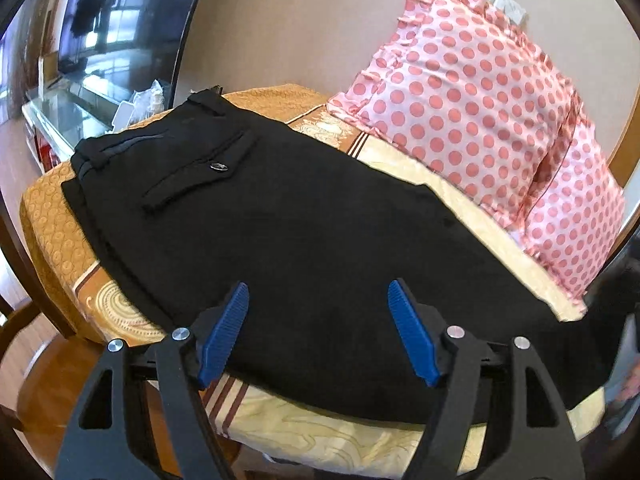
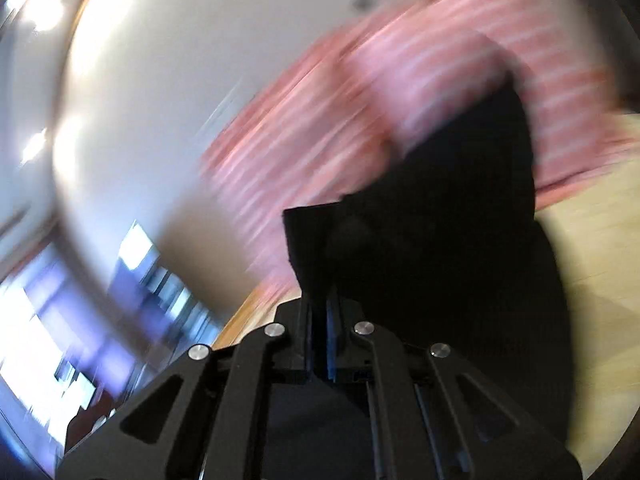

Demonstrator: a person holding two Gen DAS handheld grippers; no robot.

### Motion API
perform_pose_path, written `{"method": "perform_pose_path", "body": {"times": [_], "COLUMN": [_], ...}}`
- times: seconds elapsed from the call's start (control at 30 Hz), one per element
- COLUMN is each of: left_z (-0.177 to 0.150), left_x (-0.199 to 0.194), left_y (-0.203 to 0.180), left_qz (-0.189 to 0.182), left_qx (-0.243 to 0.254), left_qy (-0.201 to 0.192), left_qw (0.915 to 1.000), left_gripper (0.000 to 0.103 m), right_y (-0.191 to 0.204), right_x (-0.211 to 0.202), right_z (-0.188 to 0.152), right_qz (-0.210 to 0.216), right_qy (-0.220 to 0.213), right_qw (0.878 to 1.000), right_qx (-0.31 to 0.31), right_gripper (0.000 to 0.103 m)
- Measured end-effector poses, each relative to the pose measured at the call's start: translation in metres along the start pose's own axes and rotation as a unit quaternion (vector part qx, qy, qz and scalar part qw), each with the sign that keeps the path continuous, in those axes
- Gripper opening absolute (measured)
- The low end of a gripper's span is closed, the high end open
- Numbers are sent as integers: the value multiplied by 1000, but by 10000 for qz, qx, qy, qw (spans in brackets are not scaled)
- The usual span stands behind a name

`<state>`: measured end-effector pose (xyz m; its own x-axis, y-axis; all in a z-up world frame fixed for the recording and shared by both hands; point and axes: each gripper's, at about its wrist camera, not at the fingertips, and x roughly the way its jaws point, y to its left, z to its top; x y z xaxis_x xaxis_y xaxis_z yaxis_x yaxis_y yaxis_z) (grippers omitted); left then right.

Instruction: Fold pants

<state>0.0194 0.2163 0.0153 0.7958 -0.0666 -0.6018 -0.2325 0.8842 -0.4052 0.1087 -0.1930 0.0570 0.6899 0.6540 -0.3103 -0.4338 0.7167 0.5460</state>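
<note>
Black pants (image 1: 304,232) lie across a cushioned seat, waistband and a buttoned back pocket (image 1: 200,172) at the far left, legs running to the right. My left gripper (image 1: 318,300) hovers over the middle of the pants, blue pads wide apart, holding nothing. In the blurred right wrist view my right gripper (image 2: 322,296) is shut on a black pant leg end (image 2: 420,220), lifted off the seat, with the cloth hanging down to the right.
A pink polka-dot pillow (image 1: 480,100) leans on the wall behind the pants. The seat cover (image 1: 64,240) is orange and cream. A dark TV screen (image 1: 100,28) and glass stand are at far left. Wooden floor lies below.
</note>
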Motion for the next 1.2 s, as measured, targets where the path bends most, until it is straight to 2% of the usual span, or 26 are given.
{"method": "perform_pose_path", "body": {"times": [0.03,0.1,0.13,0.2,0.27,0.33,0.43,0.5,0.57,0.63,0.73,0.77,0.83,0.87,0.9,1.07,1.13,1.2], "left_z": [0,1,2,3,5,7,10,12,13,14,16,17,20,21,23,32,35,39], "left_x": [-5,-18,-26,-36,-44,-49,-48,-45,-43,-40,-37,-36,-34,-33,-32,-24,-19,-16], "left_y": [2,8,13,23,36,48,60,65,69,77,86,88,94,96,99,113,117,117], "left_qz": [-79,-139,-60,78,190,308,388,281,191,91,-78,-107,-155,-153,-148,-31,-25,119], "left_qx": [-70,-134,-127,-151,-238,-340,-469,-586,-675,-821,-1082,-1142,-1338,-1399,-1505,-1917,-2109,-2127], "left_qy": [-42,-135,-183,-249,-304,-378,-407,-380,-325,-256,-186,-183,-161,-148,-121,-46,48,47], "left_qw": [9999,9997,9997,9995,9991,9982,9973,9972,9970,9963,9939,9932,9908,9899,9884,9814,9775,9770], "left_gripper": [73,73,73,73,73,73,73,73,74,74,74,74,74,74,74,74,74,74], "right_y": [13,21,19,17,24,43,74,85,91,96,89,83,76,75,73,60,58,68], "right_x": [41,97,113,120,111,100,106,114,116,107,98,102,125,117,116,106,104,114], "right_z": [-21,-61,-76,-82,-71,-65,-82,-107,-123,-125,-105,-103,-117,-120,-121,-120,-121,-117], "right_qz": [124,94,94,137,116,110,27,151,318,333,409,343,5,69,76,270,259,238], "right_qy": [623,1613,1884,1870,1533,1199,1332,1861,2222,2070,1597,1661,2441,2209,2291,2231,2230,2219], "right_qw": [9979,9868,9820,9822,9881,9922,9849,9696,9584,9589,9730,9741,9585,9626,9612,9669,9665,9661], "right_qx": [-135,-125,-19,132,48,-312,-1107,-1580,-1765,-1910,-1616,-1494,-1473,-1568,-1532,-1210,-1245,-1296], "right_gripper": [5,5,5,5,5,5,7,19,44,48,64,67,68,71,74,74,74,74]}}
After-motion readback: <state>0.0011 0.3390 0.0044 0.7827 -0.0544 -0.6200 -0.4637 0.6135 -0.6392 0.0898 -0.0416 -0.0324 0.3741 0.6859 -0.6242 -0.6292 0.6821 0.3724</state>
